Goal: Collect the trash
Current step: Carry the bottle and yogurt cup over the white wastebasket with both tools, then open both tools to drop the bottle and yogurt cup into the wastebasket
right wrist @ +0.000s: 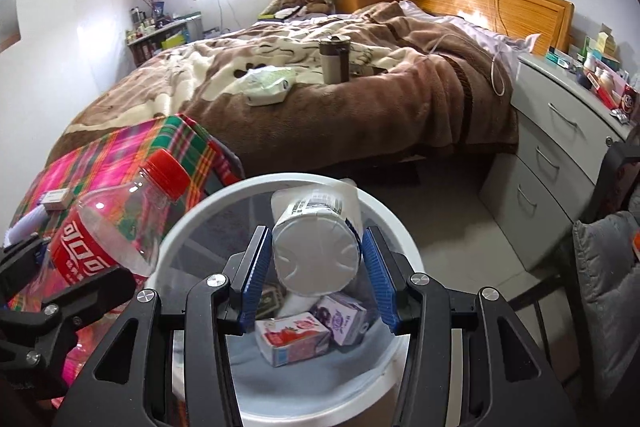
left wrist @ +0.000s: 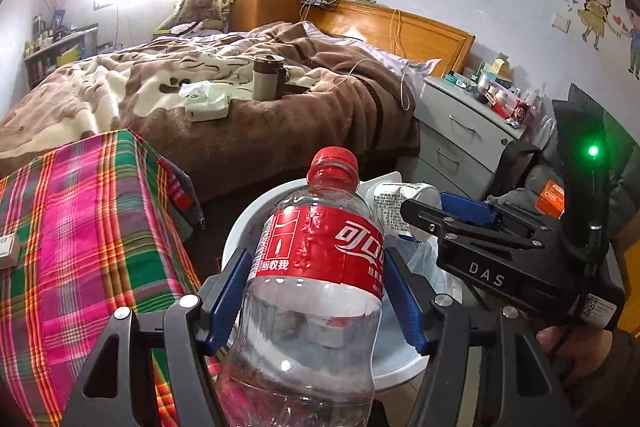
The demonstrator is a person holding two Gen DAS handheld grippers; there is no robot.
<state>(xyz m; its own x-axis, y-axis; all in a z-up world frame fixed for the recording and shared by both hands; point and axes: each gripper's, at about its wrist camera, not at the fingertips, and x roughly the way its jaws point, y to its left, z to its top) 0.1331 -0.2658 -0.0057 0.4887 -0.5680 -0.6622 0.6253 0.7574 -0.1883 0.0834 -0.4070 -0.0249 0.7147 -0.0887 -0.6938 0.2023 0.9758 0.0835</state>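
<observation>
My left gripper [left wrist: 316, 291] is shut on an empty clear cola bottle [left wrist: 316, 267] with a red cap and red label, held just left of a white trash bin [left wrist: 256, 211]. The bottle also shows in the right wrist view [right wrist: 116, 227]. My right gripper [right wrist: 314, 267] is shut on a white cup [right wrist: 316, 243] held over the bin [right wrist: 400, 227]. In the left wrist view the right gripper [left wrist: 412, 215] and cup [left wrist: 404, 203] hover above the bin. Two small drink cartons [right wrist: 296, 337] lie at the bin's bottom.
A stool with a plaid cloth [left wrist: 80, 227] stands to the left with a small box [left wrist: 8, 251] on it. A bed [right wrist: 320, 99] with a tissue pack [right wrist: 268, 85] and a thermos [right wrist: 334, 61] lies behind. A grey nightstand [right wrist: 560, 147] stands at the right.
</observation>
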